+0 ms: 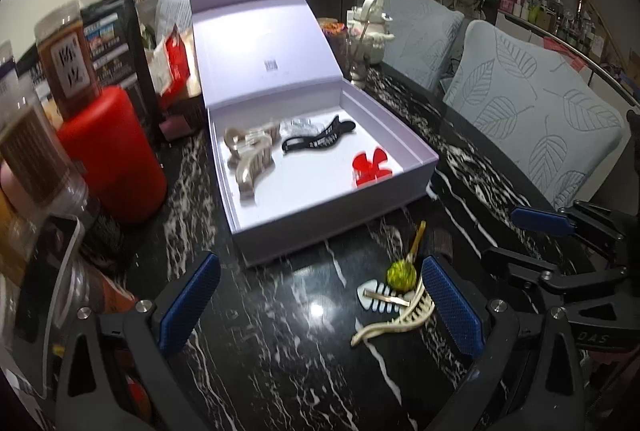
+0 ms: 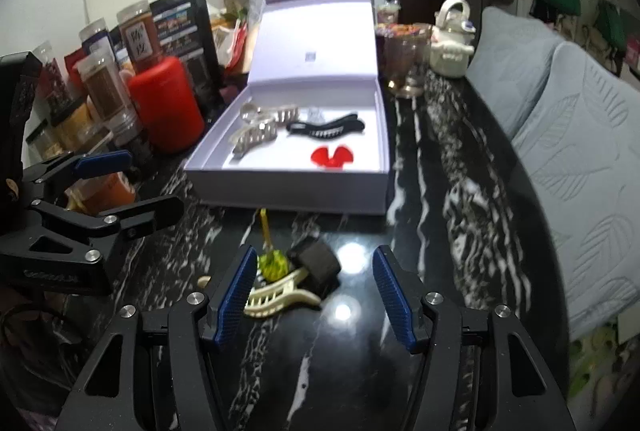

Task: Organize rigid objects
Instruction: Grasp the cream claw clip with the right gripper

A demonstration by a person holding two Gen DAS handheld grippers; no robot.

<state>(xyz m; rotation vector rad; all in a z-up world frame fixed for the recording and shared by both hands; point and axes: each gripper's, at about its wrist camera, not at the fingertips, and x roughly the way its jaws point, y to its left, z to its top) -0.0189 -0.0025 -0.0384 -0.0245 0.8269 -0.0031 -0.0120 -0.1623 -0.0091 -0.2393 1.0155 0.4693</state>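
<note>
Both grippers, left (image 1: 320, 307) and right (image 2: 316, 291), hovering spread, pinching nothing, over hair clips (image 2: 280, 295) near table's front edge (image 2: 320, 371).

Black marble-patterned surface (image 2: 420, 199), glossy. On it: open lilac box (image 2: 288, 187) at centre; red canister (image 2: 168, 107) and spice jars (image 2: 104, 87) far left; white teapot (image 2: 452, 43) far right; hair clips (image 2: 280, 291) and a dark block (image 2: 318, 263) lying near.
</note>
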